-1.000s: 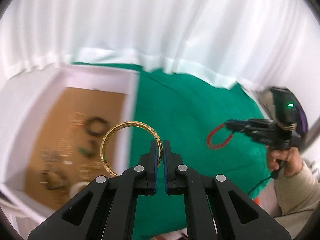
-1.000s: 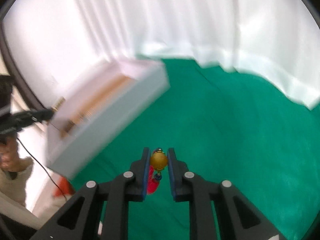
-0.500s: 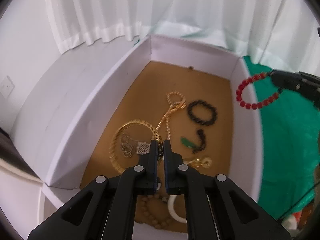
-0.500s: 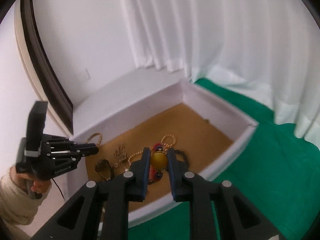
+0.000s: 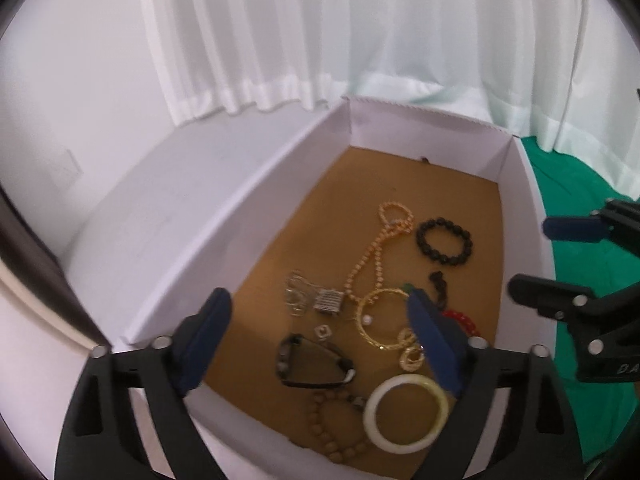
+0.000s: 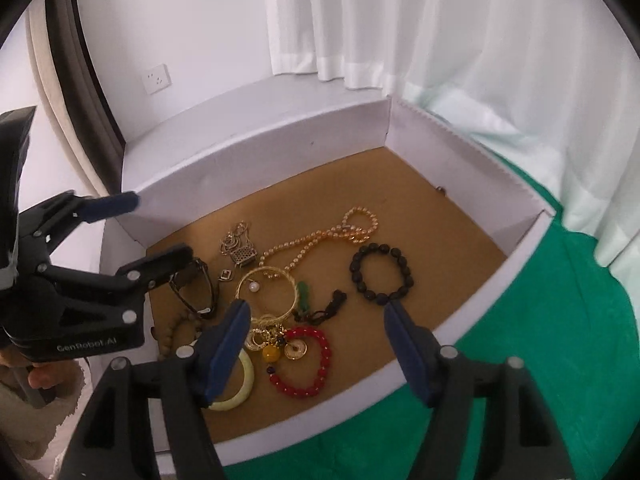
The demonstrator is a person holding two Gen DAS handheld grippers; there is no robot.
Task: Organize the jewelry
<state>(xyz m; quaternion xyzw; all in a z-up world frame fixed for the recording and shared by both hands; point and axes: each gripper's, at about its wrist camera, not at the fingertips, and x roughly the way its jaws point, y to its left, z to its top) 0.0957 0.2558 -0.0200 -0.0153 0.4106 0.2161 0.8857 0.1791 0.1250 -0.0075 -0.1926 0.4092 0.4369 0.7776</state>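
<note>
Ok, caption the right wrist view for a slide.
Both open grippers, right gripper and left gripper, above a white box holding the red bead bracelet and gold bangle.

The box [image 6: 472, 316] looks like matt white card with a brown cardboard floor. The gold bangle [image 6: 267, 292] shines like metal, the red bead bracelet [image 6: 316, 368] is glossy, and the green cloth [image 6: 560, 340] is matt.
</note>
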